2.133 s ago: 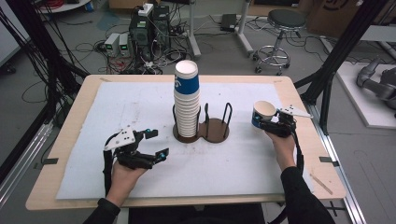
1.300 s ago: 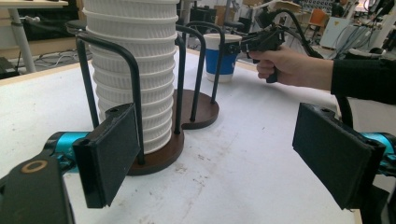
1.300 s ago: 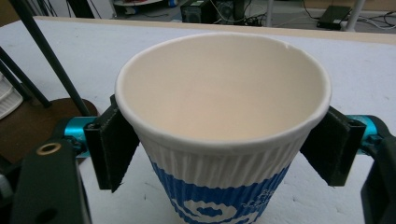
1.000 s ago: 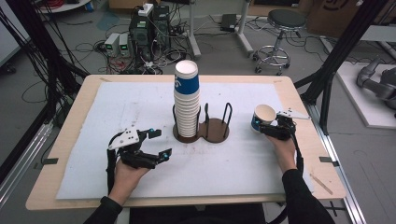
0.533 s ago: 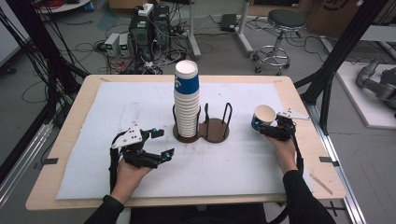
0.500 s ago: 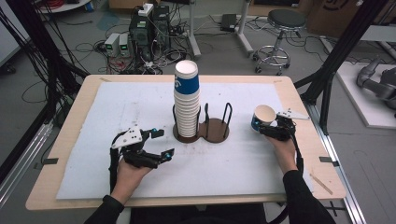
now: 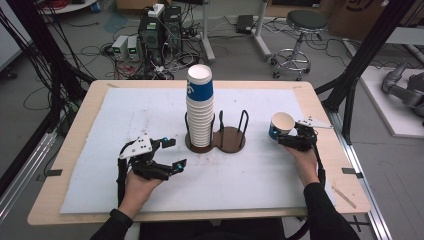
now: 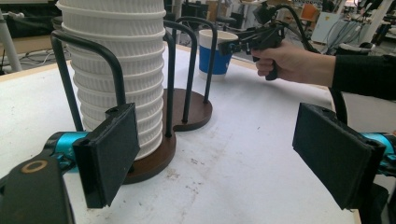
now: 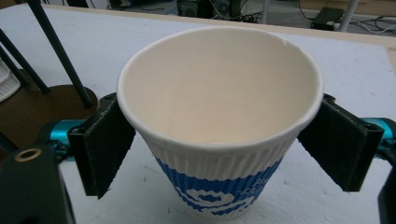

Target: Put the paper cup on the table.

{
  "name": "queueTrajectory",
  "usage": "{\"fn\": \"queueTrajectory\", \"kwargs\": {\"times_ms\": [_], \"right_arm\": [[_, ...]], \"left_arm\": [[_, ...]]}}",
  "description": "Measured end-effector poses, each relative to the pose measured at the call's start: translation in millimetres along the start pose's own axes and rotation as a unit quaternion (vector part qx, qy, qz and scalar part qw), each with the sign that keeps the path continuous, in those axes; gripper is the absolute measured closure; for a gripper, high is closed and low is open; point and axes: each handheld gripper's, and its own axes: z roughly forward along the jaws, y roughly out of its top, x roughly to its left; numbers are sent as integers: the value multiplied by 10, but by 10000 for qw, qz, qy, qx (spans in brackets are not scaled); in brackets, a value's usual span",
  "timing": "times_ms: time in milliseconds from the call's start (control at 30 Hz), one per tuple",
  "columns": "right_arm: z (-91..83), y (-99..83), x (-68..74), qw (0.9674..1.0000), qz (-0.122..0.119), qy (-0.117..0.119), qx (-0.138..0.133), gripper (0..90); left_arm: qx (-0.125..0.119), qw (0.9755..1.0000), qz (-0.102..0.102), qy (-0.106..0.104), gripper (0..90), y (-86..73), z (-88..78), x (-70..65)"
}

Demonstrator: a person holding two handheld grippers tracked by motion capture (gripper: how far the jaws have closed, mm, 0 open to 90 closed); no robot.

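While the single paper cup (image 9: 219, 140) stands upright on the white mat (image 7: 125, 120) near the table's right edge, the right gripper (image 7: 289, 136) is seen with its jaws spread to either side of the cup's ribbed wall. Its jaws have just been opening; in the right gripper view the cup sits between the pads (image 9: 105, 144), the right-hand pad standing clear of the wall and the left-hand one at most brushing under the rim, so the cup is judged released rather than gripped. The cup's base appears to rest on the mat, well apart from the brown two-ring holder (image 7: 225, 142).

At the table's middle, a tall stack of cups (image 7: 201, 107) is kept in the holder's left ring, its top cup showing a blue band. The holder's right ring is seen empty. The left gripper (image 7: 170, 152) is held low over the mat to the left of the holder, its jaws standing apart with nothing between them, pointed toward the stack.

As a judgement, one cup has been taken off and set down on its own; that much is done. What is left cannot be read with certainty: the stack is barely reduced, and further cups may yet be lifted away. Before that, the right gripper must be drawn back from the cup without tipping it.
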Motion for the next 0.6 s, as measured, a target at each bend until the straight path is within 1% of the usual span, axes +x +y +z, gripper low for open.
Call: {"fn": "queueTrajectory", "kwargs": {"times_ms": [133, 300, 367, 467, 533, 600], "right_arm": [[-35, 3, -1, 10000, 21, 41, 58, 135], [-149, 26, 8, 9999, -34, 53, 88, 135], [-212, 26, 2, 9999, -31, 48, 148, 136], [-288, 21, -12, 9995, 3, 162, 265, 136], [-346, 23, -15, 9993, -24, 253, 275, 136], [-414, 27, -8, 9993, -58, 271, 268, 136]], "left_arm": [[3, 10000, 17, -17, 147, 5, 8, 1], [-2, 10000, 4, -30, 147, 6, 14, 15], [-4, 10000, 11, -22, 147, 8, 17, 14], [-7, 10000, 30, -6, 147, 16, 19, 2], [-27, 10000, 54, -3, 147, 24, 15, -12], [-26, 10000, 56, 7, 147, 31, 10, -17]]}}
